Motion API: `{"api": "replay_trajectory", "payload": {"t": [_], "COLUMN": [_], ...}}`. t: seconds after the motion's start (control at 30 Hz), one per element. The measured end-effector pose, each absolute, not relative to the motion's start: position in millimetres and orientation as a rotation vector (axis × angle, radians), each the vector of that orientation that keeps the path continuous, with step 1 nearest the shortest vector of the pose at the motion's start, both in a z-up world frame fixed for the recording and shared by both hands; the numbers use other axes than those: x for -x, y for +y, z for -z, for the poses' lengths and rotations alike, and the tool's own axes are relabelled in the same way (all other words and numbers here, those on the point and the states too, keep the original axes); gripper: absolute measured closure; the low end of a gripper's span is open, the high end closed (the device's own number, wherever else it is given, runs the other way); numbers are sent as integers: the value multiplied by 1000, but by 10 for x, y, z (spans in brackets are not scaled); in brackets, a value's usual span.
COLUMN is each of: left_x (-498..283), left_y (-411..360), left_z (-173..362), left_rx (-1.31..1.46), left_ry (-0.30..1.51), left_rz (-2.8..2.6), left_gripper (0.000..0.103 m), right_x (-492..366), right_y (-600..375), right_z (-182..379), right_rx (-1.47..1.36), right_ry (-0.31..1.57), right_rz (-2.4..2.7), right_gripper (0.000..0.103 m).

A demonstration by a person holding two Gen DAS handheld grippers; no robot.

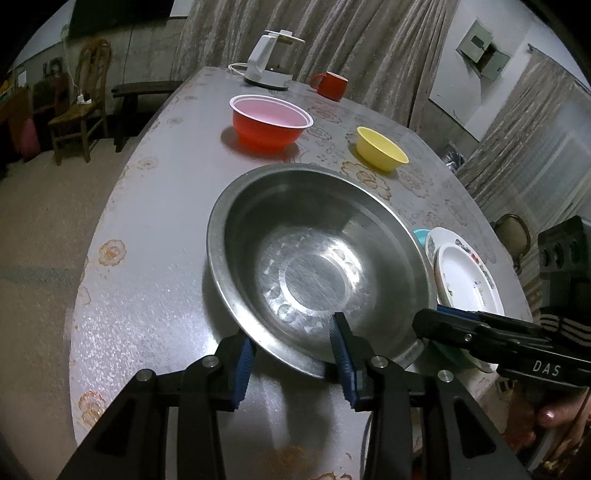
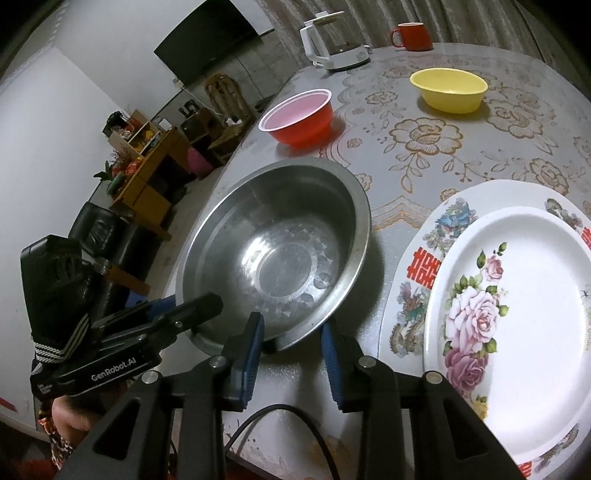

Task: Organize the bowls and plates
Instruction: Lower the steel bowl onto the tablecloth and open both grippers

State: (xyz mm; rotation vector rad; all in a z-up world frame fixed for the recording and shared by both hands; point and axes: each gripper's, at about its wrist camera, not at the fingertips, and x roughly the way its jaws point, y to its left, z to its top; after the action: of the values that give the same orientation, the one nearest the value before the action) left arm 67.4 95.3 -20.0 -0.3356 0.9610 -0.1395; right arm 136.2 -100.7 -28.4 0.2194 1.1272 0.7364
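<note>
Far left across the table (image 1: 147,229) sat the red bowl (image 1: 271,123), the yellow bowl (image 1: 382,147) to its right, each standing alone and well apart from the rest, not yet gathered, I judged. Nearest me sat the steel bowl (image 1: 317,258), its near rim between the fingers of both tools. My left gripper (image 1: 291,354) straddled that rim, one blue pad outside the wall and one inside, with a visible gap at each pad, so I read it as open around the rim, not clamped. My right gripper (image 2: 291,354) straddled the same rim further right, pads likewise apart from the metal. Both tools pointed steeply down from the near edge of the table, side by side. Just right of the steel bowl lay the stacked plates (image 2: 517,295), the smaller flowered one on the larger, apparently already sorted. A kettle (image 2: 332,40) and red mug (image 2: 412,35) stood at the far end.
</note>
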Motion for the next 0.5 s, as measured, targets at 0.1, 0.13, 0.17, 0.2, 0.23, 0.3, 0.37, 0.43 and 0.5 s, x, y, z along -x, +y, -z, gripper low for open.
{"api": "replay_trajectory", "payload": {"t": [0.1, 0.13, 0.17, 0.2, 0.23, 0.3, 0.37, 0.43, 0.5], "left_x": [-667, -665, -663, -660, -661, -659, -663, -671, -679], "left_y": [946, 946, 942, 940, 940, 941, 942, 947, 952], "left_z": [195, 194, 191, 187, 184, 173, 152, 128, 112], "left_rx": [341, 341, 340, 339, 338, 341, 338, 337, 340], "left_ry": [965, 966, 967, 967, 969, 973, 976, 973, 976], "left_rz": [142, 143, 141, 139, 137, 138, 137, 136, 135], "left_gripper": [61, 60, 59, 58, 56, 54, 50, 49, 47], "right_x": [-1353, -1352, -1352, -1354, -1356, -1359, -1359, -1352, -1361], "right_y": [-1040, -1052, -1062, -1073, -1083, -1109, -1136, -1173, -1218], "right_z": [272, 266, 264, 260, 257, 238, 217, 195, 180], "right_rx": [-226, -229, -230, -232, -233, -236, -231, -225, -227], "right_ry": [1124, 1122, 1121, 1119, 1119, 1114, 1106, 1099, 1095], "right_rz": [-735, -734, -733, -733, -731, -730, -725, -719, -712], "right_gripper": [71, 71, 71, 71, 71, 71, 71, 71, 71]}}
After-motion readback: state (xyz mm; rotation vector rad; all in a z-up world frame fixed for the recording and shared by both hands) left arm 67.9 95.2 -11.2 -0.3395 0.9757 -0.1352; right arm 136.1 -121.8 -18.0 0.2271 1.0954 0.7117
